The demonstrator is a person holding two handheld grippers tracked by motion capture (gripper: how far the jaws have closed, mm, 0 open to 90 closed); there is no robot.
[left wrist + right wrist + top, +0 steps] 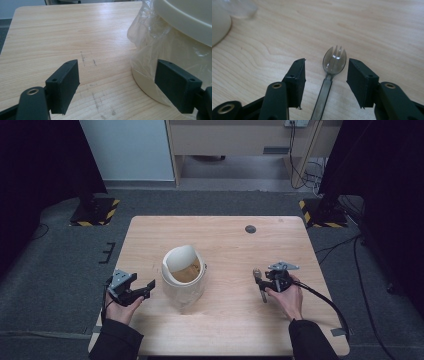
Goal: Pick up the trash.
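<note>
A cream round container (183, 277) wrapped in thin clear plastic stands left of the table's middle, with brown contents inside. My left gripper (146, 289) is open just to its left, low over the wood. In the left gripper view the container (180, 37) bulges in behind the right-hand jaw, and only bare table lies between the jaws of the left gripper (117, 75). A smoky translucent plastic spork (332, 62) lies flat on the table. My right gripper (326, 70) straddles its neck, open, with a gap on both sides. From above, the spork (260, 287) shows beside the right gripper (261, 279).
The light wooden table (225, 240) has a dark round grommet (250, 229) near its far edge. Faint pencil-like marks (87, 61) cross the wood ahead of the left gripper. A cable (325, 300) trails from the right gripper off the table's right side.
</note>
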